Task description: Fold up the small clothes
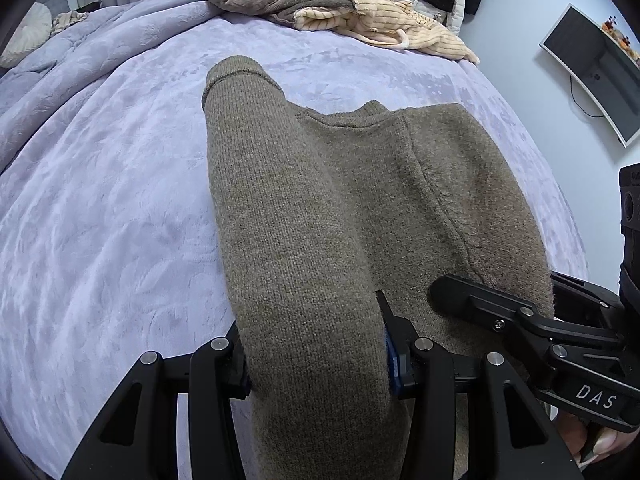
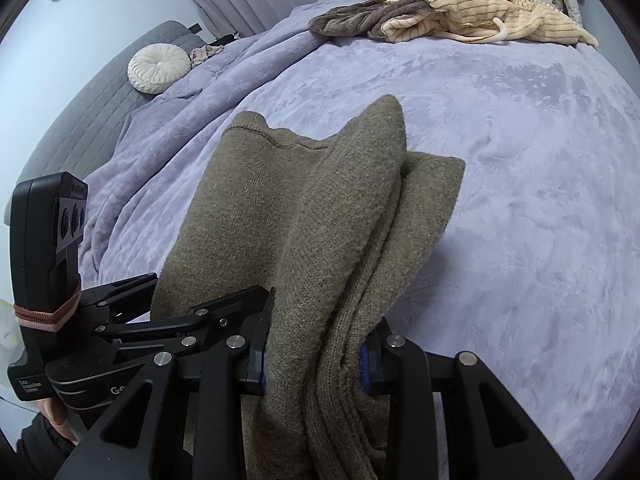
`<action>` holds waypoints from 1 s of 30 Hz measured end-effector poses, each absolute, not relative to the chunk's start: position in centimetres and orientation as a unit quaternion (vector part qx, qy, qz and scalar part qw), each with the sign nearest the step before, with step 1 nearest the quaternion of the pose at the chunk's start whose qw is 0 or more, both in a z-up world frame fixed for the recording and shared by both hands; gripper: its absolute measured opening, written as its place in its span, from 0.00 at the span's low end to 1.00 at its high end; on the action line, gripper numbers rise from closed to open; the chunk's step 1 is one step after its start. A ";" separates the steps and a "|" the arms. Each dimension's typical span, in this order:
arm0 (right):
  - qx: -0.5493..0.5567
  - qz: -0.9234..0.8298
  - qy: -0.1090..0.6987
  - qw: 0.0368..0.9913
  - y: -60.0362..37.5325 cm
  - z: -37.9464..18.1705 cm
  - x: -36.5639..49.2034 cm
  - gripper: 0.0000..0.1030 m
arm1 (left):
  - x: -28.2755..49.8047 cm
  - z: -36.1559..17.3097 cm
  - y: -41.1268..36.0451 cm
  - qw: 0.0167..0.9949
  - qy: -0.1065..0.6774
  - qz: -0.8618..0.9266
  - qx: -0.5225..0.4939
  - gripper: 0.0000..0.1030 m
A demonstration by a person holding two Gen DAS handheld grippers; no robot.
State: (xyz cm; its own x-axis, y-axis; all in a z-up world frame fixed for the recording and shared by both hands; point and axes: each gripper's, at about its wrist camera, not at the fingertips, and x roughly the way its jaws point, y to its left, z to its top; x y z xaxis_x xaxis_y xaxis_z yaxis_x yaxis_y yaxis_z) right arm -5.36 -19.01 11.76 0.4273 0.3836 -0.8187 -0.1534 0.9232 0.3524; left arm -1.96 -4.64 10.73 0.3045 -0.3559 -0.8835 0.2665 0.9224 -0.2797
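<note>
An olive-brown knit sweater point(image 1: 360, 200) lies partly folded on the lavender bedspread point(image 1: 100, 200), its near end lifted off the bed. My left gripper point(image 1: 316, 356) is shut on a thick folded band of the sweater on its left side. My right gripper point(image 2: 314, 356) is shut on a bunched stack of the sweater's point(image 2: 320, 220) layers on its right side. Each gripper shows in the other's view: the right gripper point(image 1: 520, 316) at the lower right, the left gripper point(image 2: 180, 320) at the lower left. The fingertips are buried in the knit.
A heap of clothes, a grey-brown piece point(image 1: 280, 2) and a cream striped piece point(image 1: 384, 20), lies at the far edge of the bed. A round white cushion point(image 2: 158, 68) sits at the far left. A monitor point(image 1: 592, 72) hangs on the wall to the right.
</note>
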 end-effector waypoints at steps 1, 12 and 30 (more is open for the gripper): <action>0.111 0.161 0.510 0.837 -19.0 11.7 -5.6 0.33 | -2.2 10.7 -4.6 0.807 0.557 -0.193 -0.038 0.47; 0.115 0.167 0.513 0.834 -18.9 10.7 -7.5 0.33 | -4.4 10.1 -4.5 0.807 0.558 -0.190 -0.036 0.47; 0.118 0.183 0.514 0.830 -18.8 9.4 -8.1 0.33 | -6.0 8.8 -3.7 0.805 0.559 -0.192 -0.040 0.47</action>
